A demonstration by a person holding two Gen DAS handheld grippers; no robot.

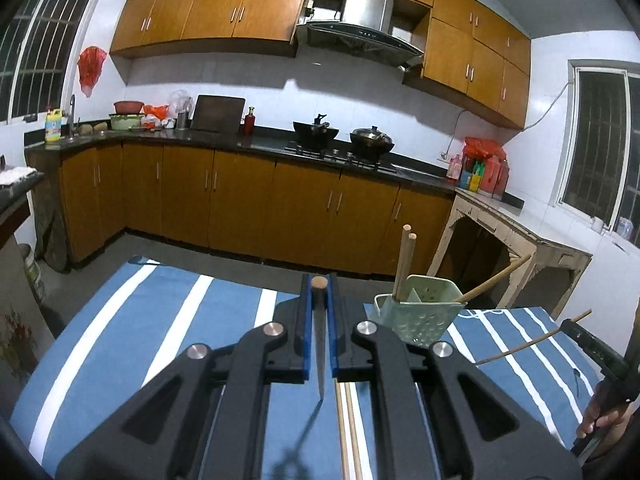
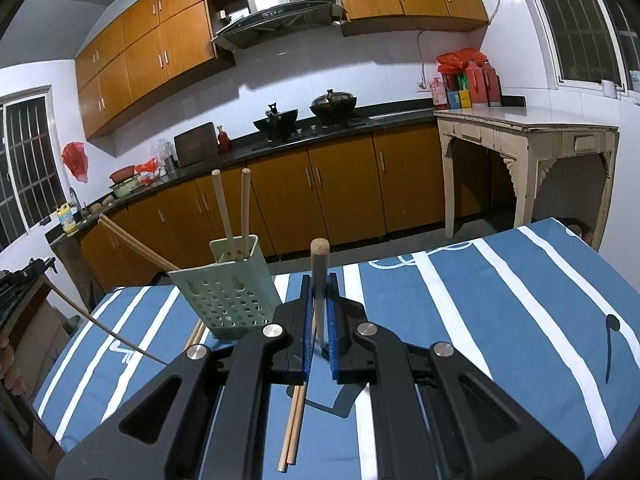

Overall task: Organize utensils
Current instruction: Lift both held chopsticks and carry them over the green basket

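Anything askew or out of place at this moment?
One chopstick pair in the holder leans far out over its rim, while two others stand upright. Another pair lies loose on the cloth.

Both wrist views face kitchen; share holder (image 1: 416, 312).

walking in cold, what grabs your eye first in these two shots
Each hand-held gripper is shut on a single chopstick: the left hand-held gripper on one chopstick, the right hand-held gripper on another chopstick. Just beyond stands the pale green utensil holder on the blue striped tablecloth, with two chopsticks upright and others leaning out. A loose chopstick pair lies on the cloth under the right gripper.
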